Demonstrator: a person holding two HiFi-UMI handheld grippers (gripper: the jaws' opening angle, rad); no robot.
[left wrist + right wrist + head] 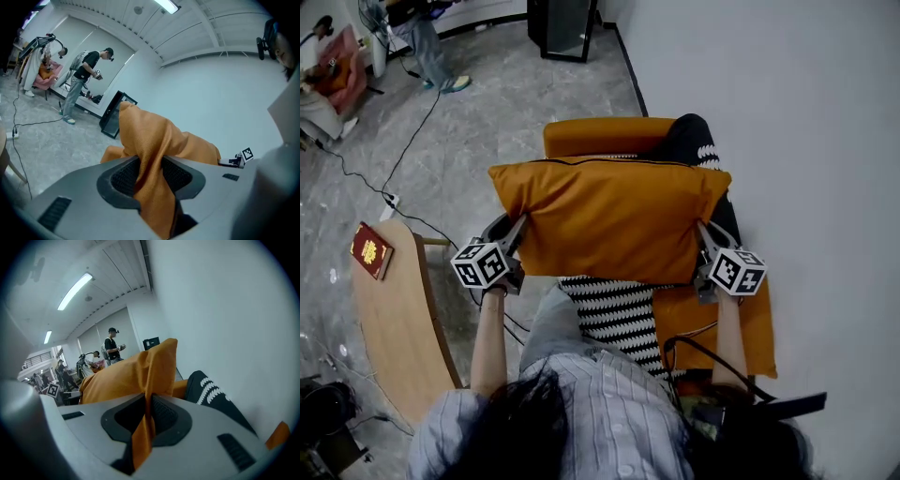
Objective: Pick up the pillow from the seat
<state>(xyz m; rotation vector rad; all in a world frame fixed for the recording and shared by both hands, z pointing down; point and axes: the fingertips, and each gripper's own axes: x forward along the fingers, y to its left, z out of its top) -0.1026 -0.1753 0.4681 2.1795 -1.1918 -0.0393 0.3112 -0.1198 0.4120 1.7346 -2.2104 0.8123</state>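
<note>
Spanning the middle of the frame, the orange pillow [614, 220] hangs above the seat [717, 323], long axis side to side. The left claw [516, 234] and right claw [705, 236] each clench a lower corner.

Pillow [614, 220]: between both hand-held grippers, above the seat [712, 328], in front of the backrest [600, 136].
Left hand-held gripper [521, 225]: clamped on the pillow's left edge.
Right hand-held gripper [703, 231]: clamped on the pillow's right edge.
Lower cushion [619, 314]: on the seat, below the pillow.
Rear cushion [689, 139]: behind the pillow, at the backrest's right end.
Desk [394, 323]: left of the seat.
Book [371, 250]: on the desk's far end.
</note>
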